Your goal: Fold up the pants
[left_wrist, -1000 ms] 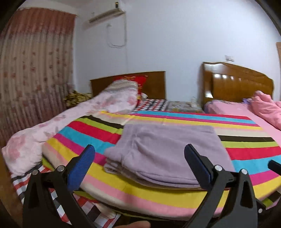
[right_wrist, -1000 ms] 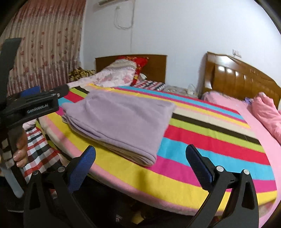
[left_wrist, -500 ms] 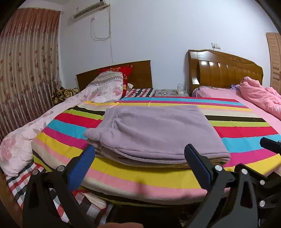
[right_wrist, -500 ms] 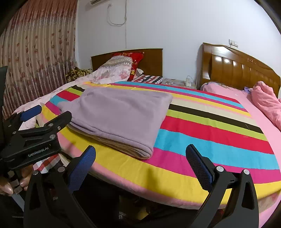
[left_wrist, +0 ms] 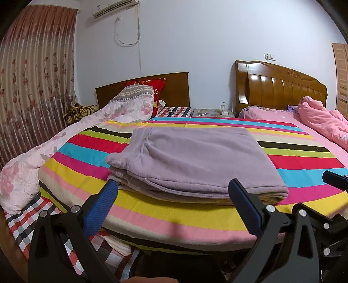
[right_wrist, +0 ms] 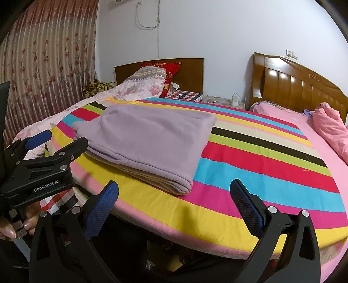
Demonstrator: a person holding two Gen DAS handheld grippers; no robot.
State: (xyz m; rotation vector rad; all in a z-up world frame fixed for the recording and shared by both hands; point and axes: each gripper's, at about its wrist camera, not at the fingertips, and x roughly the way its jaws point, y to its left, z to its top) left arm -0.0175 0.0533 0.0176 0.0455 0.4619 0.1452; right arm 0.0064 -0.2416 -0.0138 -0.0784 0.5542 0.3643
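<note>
My pants (left_wrist: 195,161) lie folded on the bed (left_wrist: 174,219), so I hold both grippers (left_wrist: 174,200) (right_wrist: 174,200) spread wide, empty.

White walls (left_wrist: 195,39), an air conditioner (left_wrist: 113,8) up high, floral curtain (left_wrist: 32,87) at left (drawn shut); two wooden headboards (left_wrist: 280,87), a nightstand (left_wrist: 213,112) between the beds.
</note>
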